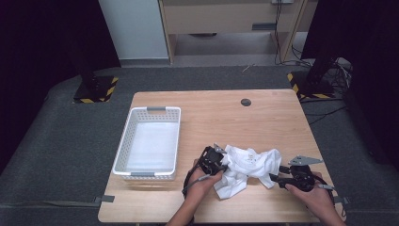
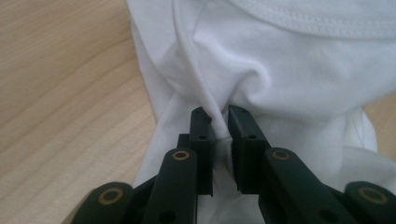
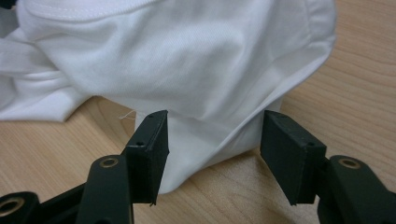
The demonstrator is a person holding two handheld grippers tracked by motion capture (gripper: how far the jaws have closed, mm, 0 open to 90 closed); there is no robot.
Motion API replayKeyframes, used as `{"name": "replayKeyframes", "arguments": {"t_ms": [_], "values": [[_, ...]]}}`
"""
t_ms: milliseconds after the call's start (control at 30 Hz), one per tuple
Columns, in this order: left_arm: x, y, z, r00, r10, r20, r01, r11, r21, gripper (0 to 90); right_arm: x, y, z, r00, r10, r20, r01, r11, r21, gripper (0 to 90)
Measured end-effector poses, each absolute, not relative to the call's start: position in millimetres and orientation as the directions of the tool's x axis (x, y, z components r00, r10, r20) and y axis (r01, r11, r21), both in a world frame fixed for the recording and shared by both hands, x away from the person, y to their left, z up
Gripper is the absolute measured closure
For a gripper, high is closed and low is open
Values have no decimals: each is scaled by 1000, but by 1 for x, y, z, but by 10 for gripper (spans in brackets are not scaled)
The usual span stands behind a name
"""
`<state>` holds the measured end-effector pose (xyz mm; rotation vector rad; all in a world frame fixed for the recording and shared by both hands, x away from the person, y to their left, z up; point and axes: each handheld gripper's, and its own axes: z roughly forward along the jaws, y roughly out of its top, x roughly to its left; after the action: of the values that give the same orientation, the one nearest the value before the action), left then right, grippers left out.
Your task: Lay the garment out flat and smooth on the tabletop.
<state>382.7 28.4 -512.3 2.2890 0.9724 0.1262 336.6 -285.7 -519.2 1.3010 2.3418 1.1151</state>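
Left hand-held gripper [image 1: 225, 165] is pinching a fold of the white garment [image 1: 247, 165], jaws clenched on the cloth; right hand-held gripper [image 1: 275, 179] is sitting with jaws apart around a hanging corner, pads not pressing it. Garment is lying crumpled on the light wooden desk [image 1: 263, 117], front right, between both hands. Grey carpet floor [image 1: 47, 141] is surrounding the desk, dark curtains at the sides. White slotted basket [image 1: 123, 141] is standing on the desk's left part, well apart from the garment, nothing inside.
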Motion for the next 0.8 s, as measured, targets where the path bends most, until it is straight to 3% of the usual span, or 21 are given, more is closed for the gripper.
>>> {"name": "replayKeyframes", "arguments": {"t_ms": [133,233,300,500,633,800], "values": [[372,29,-513,727,672,-142,600,-521,607,769,335,-286,-522,-559,817,141,624,302,721,409],[364,32,-510,721,683,-114,574,-497,651,617,329,-286,-524,-546,825,147,618,278,736,385],[359,36,-506,699,705,-122,573,-451,684,451,325,-286,-526,-542,828,141,616,278,737,375],[345,41,-497,700,707,-105,532,-418,737,222,317,-287,-520,-520,847,107,597,271,755,255],[335,40,-496,683,724,-102,541,-406,737,142,313,-286,-515,-512,851,117,595,253,763,248],[321,43,-498,665,740,-101,555,-399,730,173,310,-283,-516,-519,849,104,606,279,745,307]]}}
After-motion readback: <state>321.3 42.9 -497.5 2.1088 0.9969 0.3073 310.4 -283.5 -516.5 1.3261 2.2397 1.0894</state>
